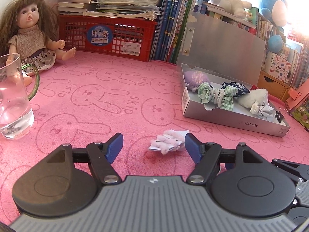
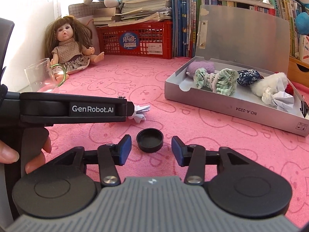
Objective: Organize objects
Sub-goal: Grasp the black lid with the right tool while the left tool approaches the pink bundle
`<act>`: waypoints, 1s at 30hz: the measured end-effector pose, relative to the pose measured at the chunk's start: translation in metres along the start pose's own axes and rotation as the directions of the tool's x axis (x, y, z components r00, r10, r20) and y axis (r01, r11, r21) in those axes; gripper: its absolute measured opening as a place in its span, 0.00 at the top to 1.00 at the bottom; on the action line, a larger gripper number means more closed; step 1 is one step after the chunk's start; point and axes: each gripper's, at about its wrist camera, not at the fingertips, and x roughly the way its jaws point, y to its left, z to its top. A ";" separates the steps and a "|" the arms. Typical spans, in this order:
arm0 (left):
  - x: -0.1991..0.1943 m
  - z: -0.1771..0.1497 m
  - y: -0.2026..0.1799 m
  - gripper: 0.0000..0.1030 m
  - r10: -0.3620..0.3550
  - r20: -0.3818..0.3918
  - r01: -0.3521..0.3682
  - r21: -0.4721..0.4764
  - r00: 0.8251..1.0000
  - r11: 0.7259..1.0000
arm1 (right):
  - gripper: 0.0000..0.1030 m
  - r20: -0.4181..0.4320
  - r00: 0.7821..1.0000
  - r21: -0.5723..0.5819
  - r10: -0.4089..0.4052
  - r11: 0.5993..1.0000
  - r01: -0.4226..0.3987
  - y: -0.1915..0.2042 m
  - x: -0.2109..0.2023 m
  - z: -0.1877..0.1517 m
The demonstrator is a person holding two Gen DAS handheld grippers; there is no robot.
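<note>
A small pink fluffy clip on white paper [image 1: 169, 140] lies on the pink towel between the open fingers of my left gripper [image 1: 154, 147], closer to the right finger. It also shows in the right wrist view [image 2: 140, 112], partly hidden by the left gripper's body. A black round cap [image 2: 149, 140] lies open side up between the open fingers of my right gripper [image 2: 151, 149]. An open silver box [image 1: 235, 118] at the right holds scrunchies, a white plush piece, crumpled paper and a binder clip; the box also shows in the right wrist view [image 2: 227, 106].
A glass mug [image 1: 13, 98] with a green handle stands at the left. A doll [image 1: 32, 36] sits at the back left. A red crate [image 1: 108, 36] under stacked books, upright books and plush toys line the back. A wooden drawer unit [image 1: 274, 83] stands behind the box.
</note>
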 end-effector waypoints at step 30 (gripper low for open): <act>0.043 0.003 -0.051 0.21 0.179 -0.014 -0.179 0.026 0.984 0.984 | 0.62 0.035 0.977 0.114 -0.211 0.972 0.206 -0.052 0.003 0.012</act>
